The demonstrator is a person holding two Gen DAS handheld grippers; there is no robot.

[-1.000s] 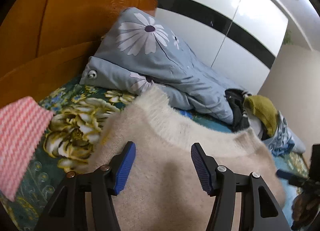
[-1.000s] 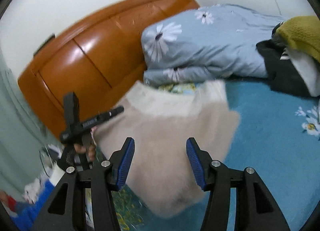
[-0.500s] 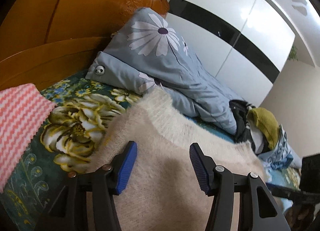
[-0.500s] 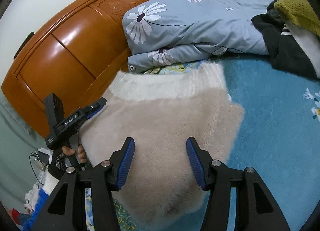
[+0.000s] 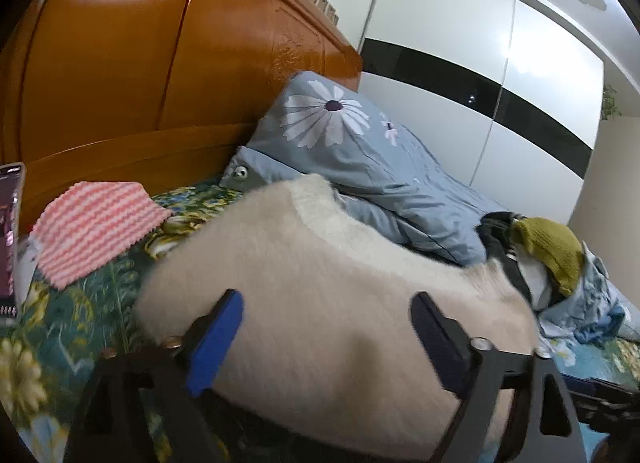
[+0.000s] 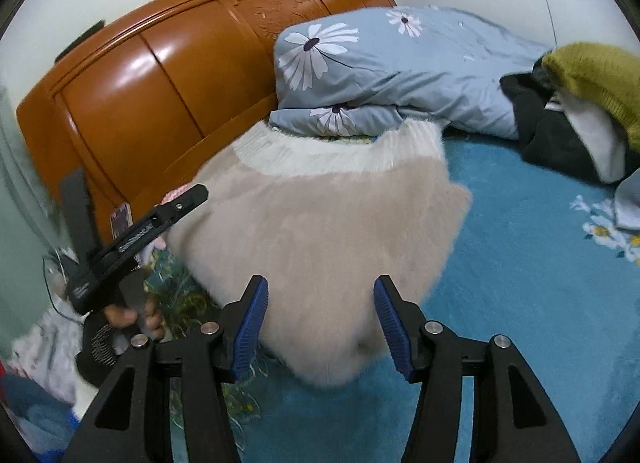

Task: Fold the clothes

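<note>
A fuzzy beige sweater (image 6: 328, 223) with a white ribbed band (image 6: 340, 155) lies folded on the bed. It fills the lower middle of the left wrist view (image 5: 328, 287). My left gripper (image 5: 326, 337) is open, just above the sweater's near edge, holding nothing. It also shows in the right wrist view (image 6: 160, 219) at the sweater's left side. My right gripper (image 6: 320, 323) is open and empty over the sweater's near corner.
A blue daisy-print duvet (image 6: 400, 71) lies against the wooden headboard (image 6: 168, 79). A pile of dark, white and olive clothes (image 6: 576, 103) sits at the right. A folded pink-and-white striped cloth (image 5: 96, 227) and a phone (image 5: 10, 239) lie at the left. A blue blanket (image 6: 532, 263) covers the bed.
Both grippers have stayed open. The left gripper has swung left and lower over the sweater, bringing the striped cloth and phone further into view. The sweater has settled flat.
</note>
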